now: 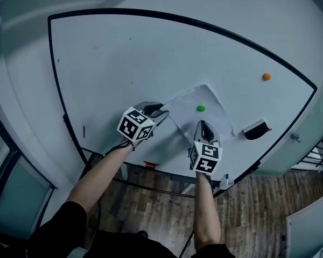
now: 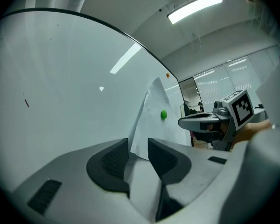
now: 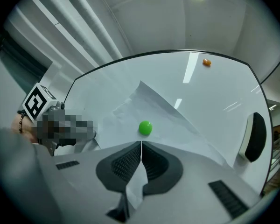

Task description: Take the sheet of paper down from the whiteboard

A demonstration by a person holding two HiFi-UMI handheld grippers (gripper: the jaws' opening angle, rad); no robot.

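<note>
A white sheet of paper [image 1: 189, 100] hangs on the whiteboard [image 1: 118, 58], pinned by a green magnet [image 1: 201, 108]. My left gripper [image 1: 164, 110] sits at the sheet's left corner. In the left gripper view that gripper [image 2: 138, 143] stands open, with the paper's corner [image 2: 151, 111] in the gap and the pads not pressing on it. My right gripper [image 1: 203, 123] is at the sheet's lower edge, just below the magnet. In the right gripper view it [image 3: 141, 143] is shut on the paper [image 3: 165, 108], whose edge runs down between the pads, with the green magnet [image 3: 145, 128] just beyond the tips.
An orange magnet [image 1: 266, 76] sticks to the board up and to the right. A black eraser [image 1: 255, 129] clings to the board right of the sheet. The board's black frame [image 1: 70, 128] runs along the left and lower edges, with wooden floor [image 1: 247, 208] below.
</note>
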